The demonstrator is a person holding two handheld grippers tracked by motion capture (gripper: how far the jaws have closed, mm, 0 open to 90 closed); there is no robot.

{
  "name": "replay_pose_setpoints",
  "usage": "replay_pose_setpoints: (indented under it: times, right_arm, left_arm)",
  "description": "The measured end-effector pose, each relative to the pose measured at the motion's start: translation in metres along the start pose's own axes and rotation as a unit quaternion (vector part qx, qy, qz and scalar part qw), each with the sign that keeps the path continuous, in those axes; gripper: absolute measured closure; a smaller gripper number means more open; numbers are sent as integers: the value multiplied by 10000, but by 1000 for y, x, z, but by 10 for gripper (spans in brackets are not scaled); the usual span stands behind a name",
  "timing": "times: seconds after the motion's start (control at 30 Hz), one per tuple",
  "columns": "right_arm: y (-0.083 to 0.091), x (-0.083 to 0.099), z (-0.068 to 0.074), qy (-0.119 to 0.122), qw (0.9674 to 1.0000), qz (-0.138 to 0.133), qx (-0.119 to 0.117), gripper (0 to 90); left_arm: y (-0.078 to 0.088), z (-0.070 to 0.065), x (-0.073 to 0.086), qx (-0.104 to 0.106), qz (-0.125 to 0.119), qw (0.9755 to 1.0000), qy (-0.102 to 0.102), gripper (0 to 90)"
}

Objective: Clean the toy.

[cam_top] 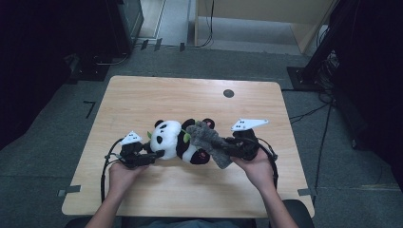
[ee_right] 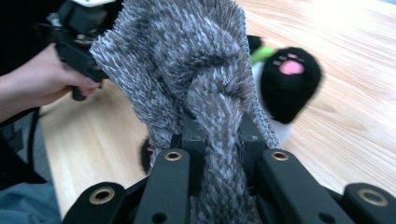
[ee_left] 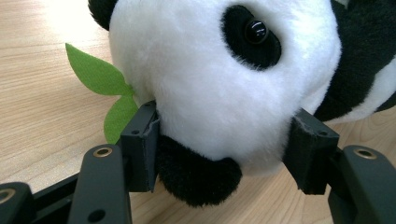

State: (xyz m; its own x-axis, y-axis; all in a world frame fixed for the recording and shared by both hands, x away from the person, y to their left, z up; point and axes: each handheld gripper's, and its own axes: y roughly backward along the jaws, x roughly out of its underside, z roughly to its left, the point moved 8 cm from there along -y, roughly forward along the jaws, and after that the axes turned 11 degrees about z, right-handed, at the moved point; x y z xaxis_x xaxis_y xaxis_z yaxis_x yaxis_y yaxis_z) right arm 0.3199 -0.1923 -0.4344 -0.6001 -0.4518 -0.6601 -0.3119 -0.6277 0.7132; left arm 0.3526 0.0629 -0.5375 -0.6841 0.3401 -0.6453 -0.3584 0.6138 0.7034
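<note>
A black-and-white panda plush (cam_top: pixel 176 140) lies on its side in the middle of the wooden table (cam_top: pixel 190 95). My left gripper (cam_top: pixel 151 154) comes in from the left and is shut on the panda's head (ee_left: pixel 210 84), one pad on each side of the muzzle. A green felt leaf (ee_left: pixel 98 77) sticks out beside the left pad. My right gripper (cam_top: pixel 233 145) is shut on a grey fuzzy cloth (cam_top: pixel 209 137), which drapes over the panda's hind end. In the right gripper view the grey cloth (ee_right: pixel 196 60) rises bunched from between the jaws, with the panda's black paw (ee_right: pixel 289 88) behind it.
A small black round grommet (cam_top: pixel 228 93) sits in the tabletop near the far edge. Dark equipment and cables stand on the floor to the left and right of the table. The hand holding the left gripper (ee_right: pixel 77 37) appears at the top left of the right gripper view.
</note>
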Motion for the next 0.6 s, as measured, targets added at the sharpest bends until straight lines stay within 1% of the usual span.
replay_pose_setpoints:
  times: [0.1,0.17,0.23,0.3,0.4,0.43,0.5,0.53,0.6]
  right_arm:
    - [-7,0,10,102,9999,84,-83,790]
    - [-15,2,14,145,9997,164,-117,790]
    - [-24,5,14,144,9994,281,-113,790]
    - [-30,8,12,161,9993,314,-112,790]
    - [-32,10,6,111,9995,273,-147,790]
    - [-31,11,4,107,9995,284,-104,790]
    - [-31,14,-2,135,9993,339,98,790]
    - [-30,16,-6,97,9991,385,167,790]
    - [-29,20,-12,1,9987,455,230,791]
  left_arm:
    - [0,0,0,8,15,10000,6,373]
    - [0,0,0,14,16,10000,1,373]
    - [0,0,0,15,29,10000,-22,374]
    - [0,0,0,14,37,10000,-47,375]
    - [0,0,0,20,33,10000,-49,375]
    - [0,0,0,21,33,10000,-52,375]
    - [0,0,0,22,35,10000,-65,375]
    - [0,0,0,21,38,10000,-68,375]
    - [0,0,0,15,50,10000,-72,375]
